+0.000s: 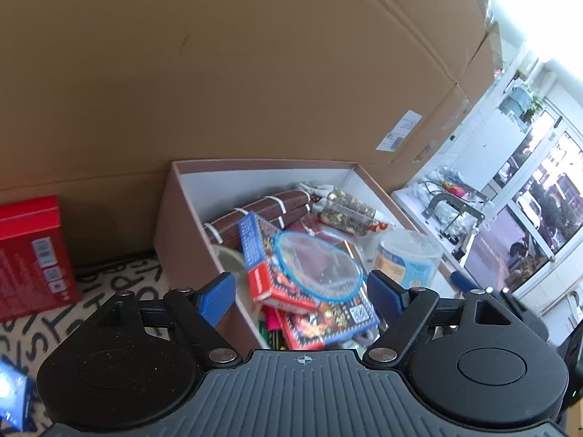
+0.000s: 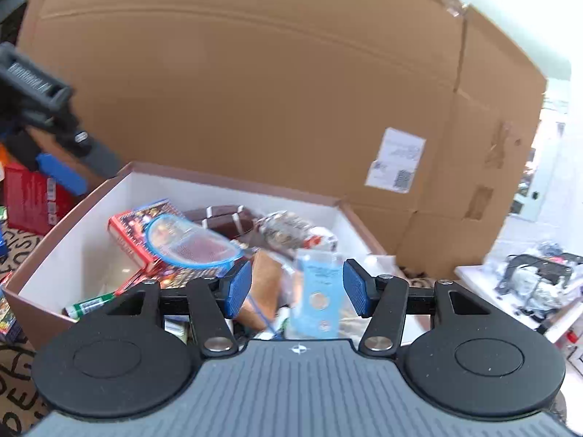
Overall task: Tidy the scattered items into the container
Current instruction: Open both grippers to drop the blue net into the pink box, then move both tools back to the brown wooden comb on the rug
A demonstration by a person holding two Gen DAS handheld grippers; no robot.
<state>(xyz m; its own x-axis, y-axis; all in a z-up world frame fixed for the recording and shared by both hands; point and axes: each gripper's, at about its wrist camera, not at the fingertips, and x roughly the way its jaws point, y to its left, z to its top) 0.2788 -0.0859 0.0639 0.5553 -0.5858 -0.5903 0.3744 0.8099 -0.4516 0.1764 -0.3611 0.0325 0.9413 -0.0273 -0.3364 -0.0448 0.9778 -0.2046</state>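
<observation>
Above container [image 1: 171,215] rim: both hand-held grippers spread, nothing between pads.

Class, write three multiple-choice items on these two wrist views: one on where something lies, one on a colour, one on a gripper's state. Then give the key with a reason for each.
1. Where does the blue-rimmed clear lid lie?
A. On the patterned mat
B. In the open box, on top of the printed cartons
C. On the white table at the right

2. What colour is the carton standing outside the box, to its left?
A. Red
B. Green
C. Yellow

3. How does the left gripper stand?
A. Shut on the lid
B. Shut on nothing
C. Open, holding nothing

Key: 1 B, the lid rests on cartons inside the box walls. 2 A, its faces are red. 3 C, its blue pads stand wide apart above the box.
</observation>
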